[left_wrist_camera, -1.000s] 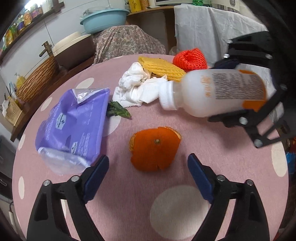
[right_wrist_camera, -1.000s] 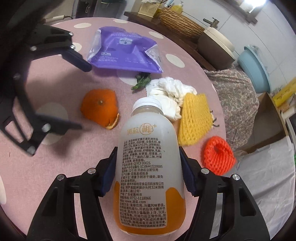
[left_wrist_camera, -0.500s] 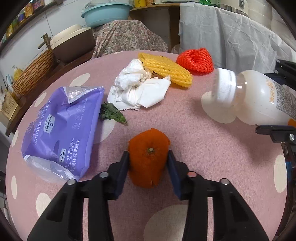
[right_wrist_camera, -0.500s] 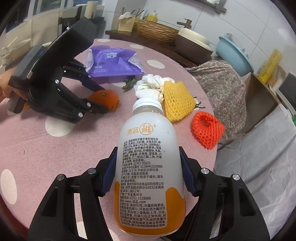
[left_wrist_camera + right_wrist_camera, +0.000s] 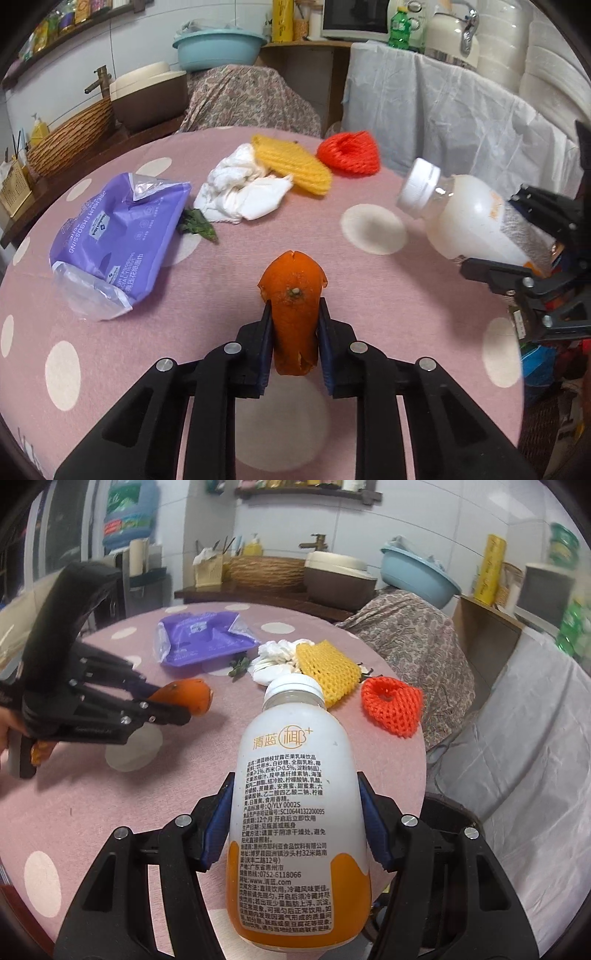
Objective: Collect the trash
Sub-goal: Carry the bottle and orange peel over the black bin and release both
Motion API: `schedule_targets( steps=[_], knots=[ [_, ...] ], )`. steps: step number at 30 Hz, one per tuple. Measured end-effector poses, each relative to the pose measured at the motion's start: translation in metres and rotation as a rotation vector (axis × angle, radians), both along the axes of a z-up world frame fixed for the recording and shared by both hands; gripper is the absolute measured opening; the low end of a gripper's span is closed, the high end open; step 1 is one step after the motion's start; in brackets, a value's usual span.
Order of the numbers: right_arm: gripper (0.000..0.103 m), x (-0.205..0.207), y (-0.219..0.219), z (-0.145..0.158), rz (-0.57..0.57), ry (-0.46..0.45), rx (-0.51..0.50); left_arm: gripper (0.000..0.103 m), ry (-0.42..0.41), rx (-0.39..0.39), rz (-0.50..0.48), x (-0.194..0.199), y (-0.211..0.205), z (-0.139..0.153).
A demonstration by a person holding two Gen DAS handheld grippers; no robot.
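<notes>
Both grippers loaded – left gripper (image 5: pixel 294 334) just clamped onto orange peel (image 5: pixel 293 314), right gripper (image 5: pixel 295 821) gripping bottle (image 5: pixel 295 812)
Only the right wrist view shows the bottle's printed label

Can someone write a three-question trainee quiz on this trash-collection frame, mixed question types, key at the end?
1. True or false: the left gripper is shut on the orange peel.
2. The right gripper holds: A) purple tissue pack, B) capped drink bottle, C) red foam net.
3. Which item lies between the crumpled white tissue and the red foam net?

Key: 1 true; 2 B; 3 the yellow foam net.
</notes>
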State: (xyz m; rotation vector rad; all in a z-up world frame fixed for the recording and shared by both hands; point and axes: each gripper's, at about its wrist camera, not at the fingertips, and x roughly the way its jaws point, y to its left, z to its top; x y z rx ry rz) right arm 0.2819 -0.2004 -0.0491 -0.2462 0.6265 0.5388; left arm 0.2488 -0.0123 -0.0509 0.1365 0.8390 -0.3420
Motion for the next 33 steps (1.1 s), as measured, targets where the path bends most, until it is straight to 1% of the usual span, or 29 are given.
schedule_targets(
  steps=[3, 7, 12, 15, 17, 19, 22, 25, 28, 30, 33],
  knots=[
    [0.062, -0.012, -0.016, -0.001, -0.051, -0.018, 0.067, 0.022, -0.024, -0.031, -0.020, -0.013, -0.012, 0.007],
    [0.062, -0.026, -0.047, -0.002, -0.132, -0.040, 0.128, 0.022, -0.038, -0.076, -0.070, -0.022, -0.037, 0.013],
    [0.062, -0.026, -0.096, -0.007, -0.275, -0.044, 0.154, 0.022, -0.050, -0.068, -0.160, -0.022, -0.082, 0.017],
    [0.062, -0.015, -0.128, -0.017, -0.369, -0.029, 0.146, 0.022, -0.068, -0.062, -0.212, -0.019, -0.111, 0.023],
    [0.062, -0.007, -0.143, -0.026, -0.416, -0.013, 0.142, 0.022, -0.067, -0.066, -0.239, -0.015, -0.125, 0.026],
    [0.062, -0.001, -0.158, -0.035, -0.452, 0.004, 0.153, 0.022, -0.049, -0.082, -0.260, -0.007, -0.141, 0.029],
    [0.062, 0.004, -0.174, -0.047, -0.494, 0.018, 0.150, 0.022, 0.006, -0.106, -0.303, 0.009, -0.168, 0.028],
    [0.062, 0.006, -0.187, -0.056, -0.525, 0.029, 0.160, 0.022, 0.050, -0.081, -0.338, 0.025, -0.202, 0.019],
    [0.062, 0.006, -0.198, -0.065, -0.554, 0.031, 0.125, 0.022, 0.106, -0.053, -0.363, 0.042, -0.234, 0.004],
    [0.062, 0.008, -0.206, -0.072, -0.570, 0.045, 0.116, 0.022, 0.133, -0.041, -0.361, 0.050, -0.249, -0.005],
    [0.062, 0.008, -0.222, -0.082, -0.598, 0.058, 0.113, 0.022, 0.196, -0.026, -0.362, 0.066, -0.275, -0.024]
  ],
)
